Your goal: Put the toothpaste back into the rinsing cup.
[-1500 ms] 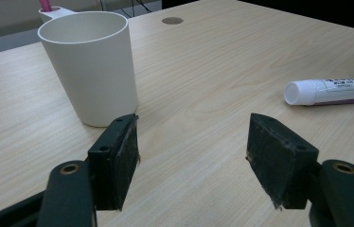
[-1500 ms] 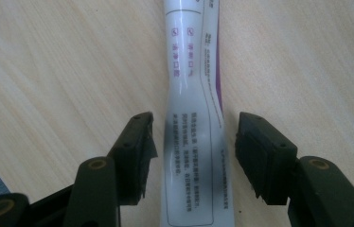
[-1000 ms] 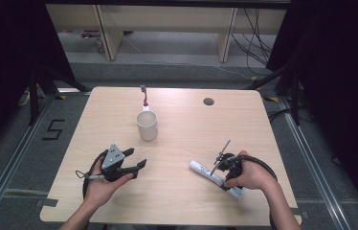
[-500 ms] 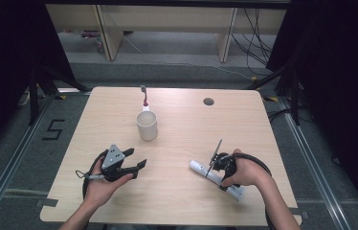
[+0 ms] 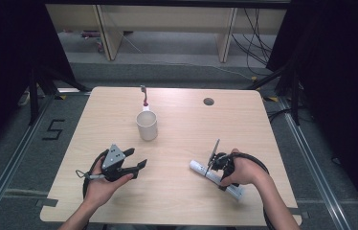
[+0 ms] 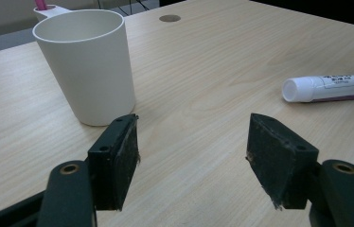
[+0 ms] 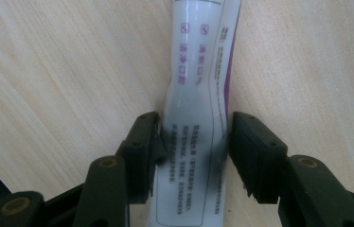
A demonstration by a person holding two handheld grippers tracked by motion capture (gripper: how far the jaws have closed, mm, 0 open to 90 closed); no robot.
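1. The white plastic toothpaste tube with purple trim and printed text [image 7: 199, 109] lies flat near the tabletop's front right corner, its white cap [image 6: 294, 90] pointing toward the middle. The right gripper [image 7: 196, 142] comes straight down over its body, jaws either side; the left-hand pad looks to be touching the tube, the other has a sliver of gap, so I judge it not yet clamped.
2. Risk: the tube is soft and already kinked just above the jaws. A hard squeeze could buckle it further or force paste toward the cap.
3. Risk: smooth, rounded walls. If the pads close off-centre, it may roll or squirt out sideways across the wood.
4. Risk: the pads sit close to the tabletop [image 5: 186, 191]; they could scrape it while closing.
5. Farther out, the left gripper [image 6: 191, 151] rests near the front left, jaws wide apart and holding nothing, facing the white plastic cup [image 6: 87, 66] standing mid-table.
6. Behind the cup, toward the far edge, a pink-handled toothbrush [image 5: 144, 98].
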